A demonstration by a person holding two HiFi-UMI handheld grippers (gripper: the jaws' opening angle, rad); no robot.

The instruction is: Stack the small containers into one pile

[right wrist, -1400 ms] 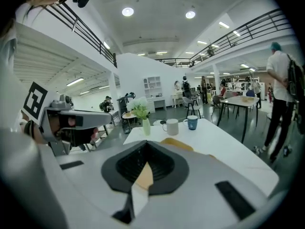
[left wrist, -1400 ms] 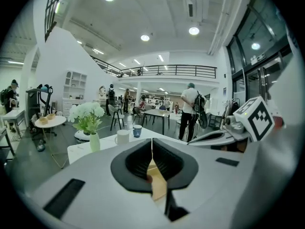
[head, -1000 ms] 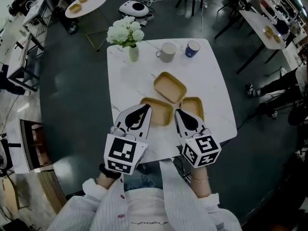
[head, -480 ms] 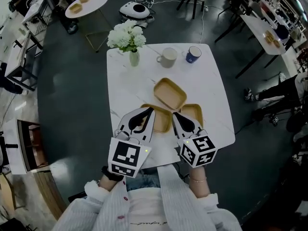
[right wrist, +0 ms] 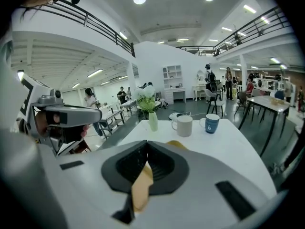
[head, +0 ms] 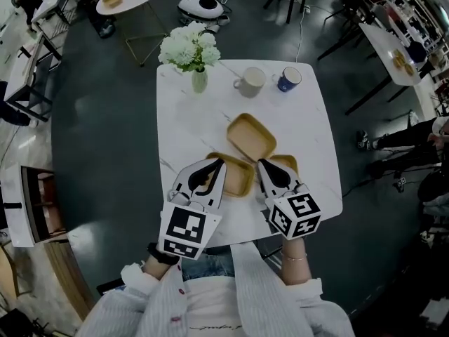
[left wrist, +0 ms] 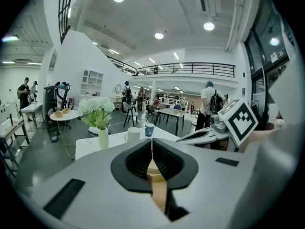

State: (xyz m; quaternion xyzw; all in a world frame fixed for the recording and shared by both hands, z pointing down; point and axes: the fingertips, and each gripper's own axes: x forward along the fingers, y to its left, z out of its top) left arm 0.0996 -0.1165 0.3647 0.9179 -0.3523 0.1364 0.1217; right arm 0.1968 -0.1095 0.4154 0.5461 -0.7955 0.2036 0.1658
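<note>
Currently left gripper [head: 215, 164] jaws are closed, pinching the rim of the middle shallow tan rectangular tray [head: 238, 177]. Right gripper [head: 264, 166] jaws clamp the right-hand tan tray [head: 287, 163] by its rim. Third tan tray [head: 250, 136] lies just behind them on the white marble table [head: 181, 118].

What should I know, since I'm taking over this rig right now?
The left tool is shut on the rim of the near-left tray.
The right tool is shut on the rim of the near-right tray.
The third tray lies free further out on the table.
Done: both near trays gripped; nothing stacked.
Left: nest all three trays into one pile.
</note>
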